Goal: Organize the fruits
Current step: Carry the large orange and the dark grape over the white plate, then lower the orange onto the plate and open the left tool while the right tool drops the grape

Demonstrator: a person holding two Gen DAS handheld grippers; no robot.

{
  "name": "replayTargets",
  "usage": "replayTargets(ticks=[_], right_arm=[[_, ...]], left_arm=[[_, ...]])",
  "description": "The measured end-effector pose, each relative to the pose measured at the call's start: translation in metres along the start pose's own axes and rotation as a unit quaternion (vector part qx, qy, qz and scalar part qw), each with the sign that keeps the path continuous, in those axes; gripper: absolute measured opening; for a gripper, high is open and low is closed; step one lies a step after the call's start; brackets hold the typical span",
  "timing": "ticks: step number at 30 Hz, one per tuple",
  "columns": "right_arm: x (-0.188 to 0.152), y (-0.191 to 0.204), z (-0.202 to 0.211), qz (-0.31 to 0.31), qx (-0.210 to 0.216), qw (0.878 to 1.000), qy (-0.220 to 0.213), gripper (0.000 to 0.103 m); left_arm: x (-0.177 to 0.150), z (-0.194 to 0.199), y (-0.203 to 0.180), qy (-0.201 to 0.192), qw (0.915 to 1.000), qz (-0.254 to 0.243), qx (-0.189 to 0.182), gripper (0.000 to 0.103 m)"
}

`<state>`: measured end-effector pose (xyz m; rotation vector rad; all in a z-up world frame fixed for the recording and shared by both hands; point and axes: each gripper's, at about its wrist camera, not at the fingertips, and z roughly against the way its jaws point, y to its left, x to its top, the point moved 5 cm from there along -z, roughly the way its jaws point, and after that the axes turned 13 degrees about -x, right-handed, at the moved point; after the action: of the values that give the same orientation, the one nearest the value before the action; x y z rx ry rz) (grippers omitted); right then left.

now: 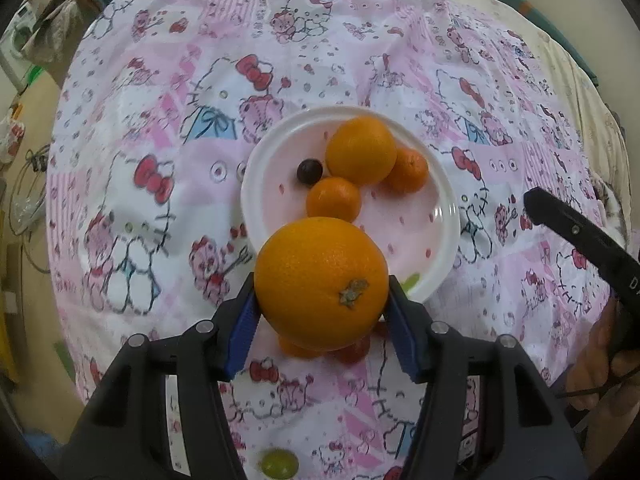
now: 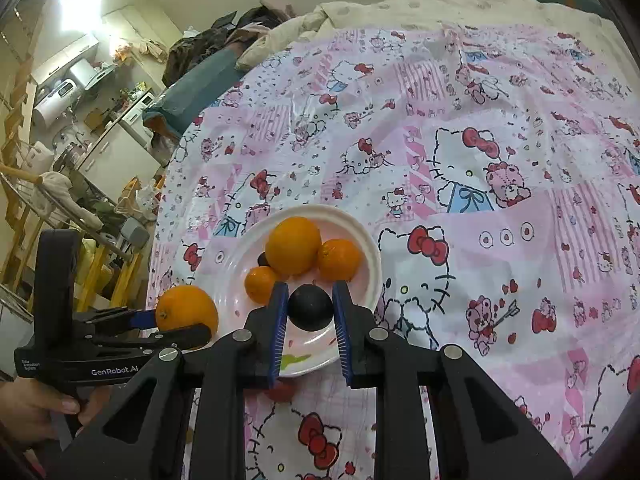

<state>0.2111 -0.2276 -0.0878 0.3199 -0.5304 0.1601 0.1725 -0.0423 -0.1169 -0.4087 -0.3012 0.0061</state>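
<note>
Over the white plate (image 1: 448, 200), both grippers carry fruit.
Left gripper (image 1: 322, 300) clamps a large orange (image 1: 320, 280) at the plate's 6 o'clock rim; right gripper (image 2: 310, 308) pinches a dark plum (image 2: 310, 307) above it.

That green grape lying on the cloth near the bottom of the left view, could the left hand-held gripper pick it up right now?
Probably not yet: the left hand-held gripper is already clamped on a large orange, so the green grape must wait.
</note>
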Motion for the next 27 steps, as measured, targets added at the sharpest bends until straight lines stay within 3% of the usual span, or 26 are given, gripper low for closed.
replayTargets(ticks=[13, 27], right_arm=[[0.01, -0.006, -0.047, -0.007, 0.002, 0.999, 0.041, 0.024], [-0.001, 0.004, -0.076, -0.007, 0.03, 0.995, 0.091, 0.024]], left_arm=[[0.029, -0.035, 0.005, 0.014, 0.9997, -0.019, -0.005, 0.055], [0.031, -0.033, 0.012, 0.02, 0.9996, 0.0, -0.022, 0.055]])
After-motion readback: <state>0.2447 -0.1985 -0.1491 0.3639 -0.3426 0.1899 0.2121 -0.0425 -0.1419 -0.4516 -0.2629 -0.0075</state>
